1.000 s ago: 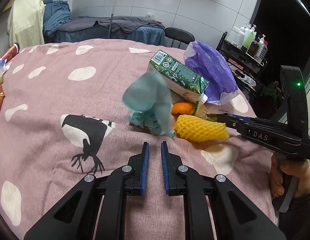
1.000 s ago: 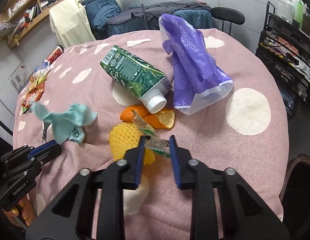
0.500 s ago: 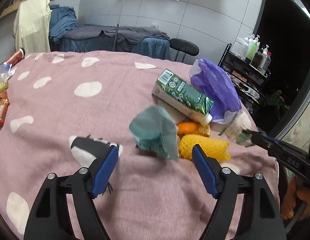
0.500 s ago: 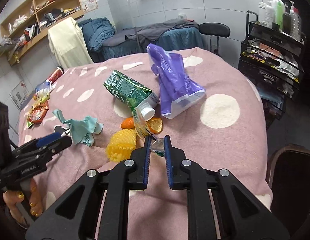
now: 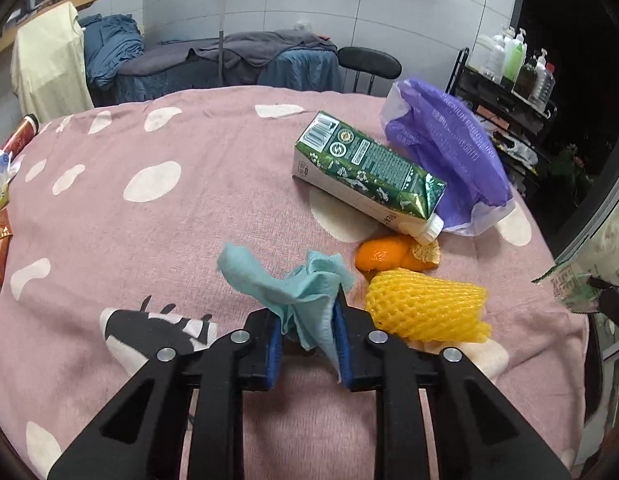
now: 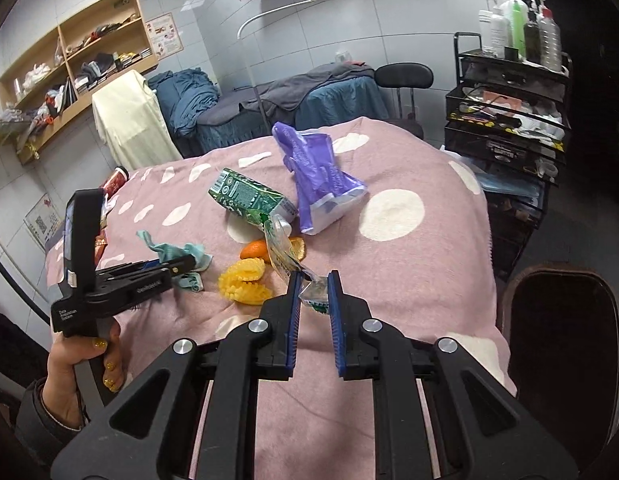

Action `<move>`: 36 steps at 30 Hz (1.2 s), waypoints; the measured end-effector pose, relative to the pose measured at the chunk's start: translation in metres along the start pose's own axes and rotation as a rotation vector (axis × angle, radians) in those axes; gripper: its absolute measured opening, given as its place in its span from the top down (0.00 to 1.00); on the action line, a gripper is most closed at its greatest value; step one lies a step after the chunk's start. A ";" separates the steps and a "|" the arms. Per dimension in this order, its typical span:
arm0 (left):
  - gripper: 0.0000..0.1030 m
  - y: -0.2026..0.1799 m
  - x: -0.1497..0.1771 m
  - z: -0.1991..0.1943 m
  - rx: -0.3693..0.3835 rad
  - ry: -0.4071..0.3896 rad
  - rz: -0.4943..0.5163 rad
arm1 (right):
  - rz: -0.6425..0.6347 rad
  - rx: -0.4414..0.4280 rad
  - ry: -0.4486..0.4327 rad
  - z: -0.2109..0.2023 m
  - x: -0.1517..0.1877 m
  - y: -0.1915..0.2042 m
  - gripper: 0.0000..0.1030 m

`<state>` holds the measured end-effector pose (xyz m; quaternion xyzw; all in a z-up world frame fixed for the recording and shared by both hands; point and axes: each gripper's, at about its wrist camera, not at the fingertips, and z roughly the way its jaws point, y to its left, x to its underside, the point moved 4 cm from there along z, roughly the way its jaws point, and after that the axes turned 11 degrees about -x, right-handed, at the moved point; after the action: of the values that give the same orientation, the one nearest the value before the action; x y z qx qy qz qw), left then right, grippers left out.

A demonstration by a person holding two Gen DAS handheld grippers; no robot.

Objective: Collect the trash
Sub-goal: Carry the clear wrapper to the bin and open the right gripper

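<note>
My left claw [image 5: 307,334], spread wide half a second ago, has closed on the teal cloth [image 5: 293,294] just left of the yellow foam net [image 5: 425,310]; my right claw [image 6: 313,294] has lifted its clear wrapper [image 6: 283,254] off the pink surface [image 5: 169,216] toward the dark bin [image 6: 565,344]. So two pieces are in hand. Left lying beyond the net, one of each: orange peel [image 5: 383,254], green carton [image 5: 367,170], purple bag [image 5: 449,148].
</note>
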<state>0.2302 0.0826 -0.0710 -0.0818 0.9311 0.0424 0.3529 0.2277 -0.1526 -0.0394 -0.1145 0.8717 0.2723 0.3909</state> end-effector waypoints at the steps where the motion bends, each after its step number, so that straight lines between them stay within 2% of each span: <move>1: 0.80 0.000 0.001 -0.005 0.007 -0.008 -0.005 | 0.004 0.011 -0.010 -0.005 0.003 -0.002 0.85; 6: 0.80 -0.003 0.008 -0.035 0.022 -0.068 -0.021 | 0.038 0.026 -0.044 -0.023 0.013 -0.014 0.85; 13: 0.80 -0.019 0.019 -0.079 0.081 -0.143 -0.021 | 0.094 0.053 -0.089 -0.051 0.026 -0.033 0.85; 23: 0.80 -0.067 0.034 -0.104 0.190 -0.168 0.048 | 0.174 0.131 -0.135 -0.086 0.047 -0.069 0.85; 28: 0.80 -0.101 0.039 -0.112 0.247 -0.179 0.107 | 0.224 0.198 -0.165 -0.105 0.055 -0.093 0.85; 31: 0.80 -0.120 0.043 -0.115 0.274 -0.179 0.148 | 0.248 0.269 -0.175 -0.114 0.060 -0.111 0.85; 36: 0.80 -0.148 0.050 -0.116 0.307 -0.176 0.210 | 0.293 0.351 -0.171 -0.120 0.070 -0.137 0.85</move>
<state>0.1449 -0.0852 -0.0202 0.0745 0.8956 -0.0567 0.4349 0.1631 -0.3327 -0.0792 0.1063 0.8768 0.1794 0.4333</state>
